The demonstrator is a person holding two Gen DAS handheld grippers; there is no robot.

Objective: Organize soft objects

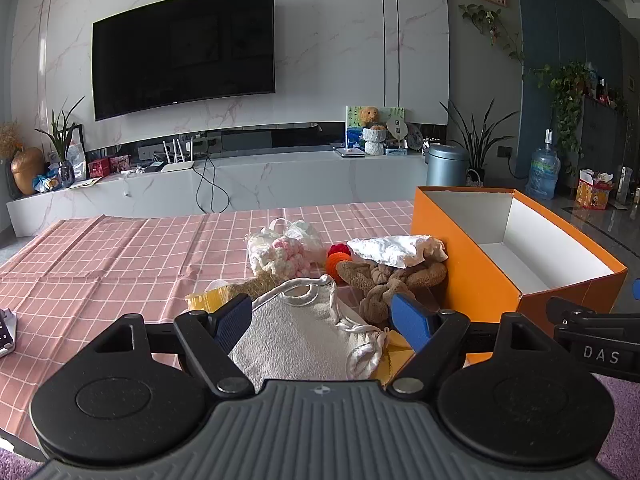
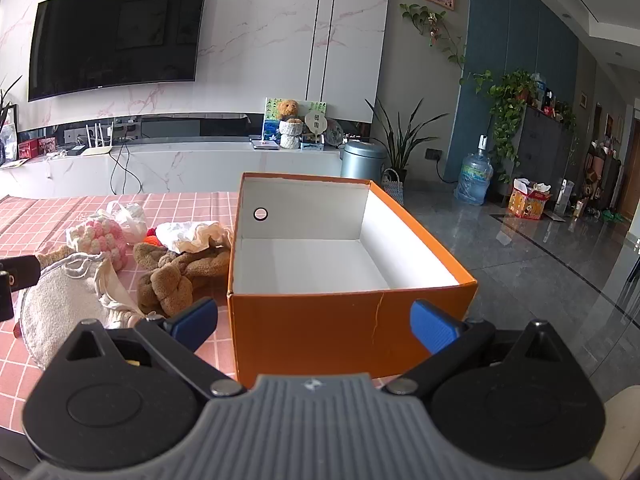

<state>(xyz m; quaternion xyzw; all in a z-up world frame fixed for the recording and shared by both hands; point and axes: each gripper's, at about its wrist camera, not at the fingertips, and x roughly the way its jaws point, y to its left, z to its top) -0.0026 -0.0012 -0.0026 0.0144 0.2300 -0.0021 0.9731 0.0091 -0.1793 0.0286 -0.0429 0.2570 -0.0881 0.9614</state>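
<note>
You can only see part of the yellow thing (image 1: pixel 202 300); the white towel (image 1: pixel 296 336) and a blue finger (image 1: pixel 233 320) cover the rest. The orange yarn ball (image 1: pixel 333 265) and the red yarn ball (image 1: pixel 339 249) peek out from behind the brown knotted plush (image 1: pixel 384 280). The near wall of the orange box (image 2: pixel 320 328) hides the front of its floor from you. At the left edge, a flat thing with keys (image 1: pixel 5 330) is cut off. The things on the far cabinet (image 2: pixel 552 110) are too small to tell.
</note>
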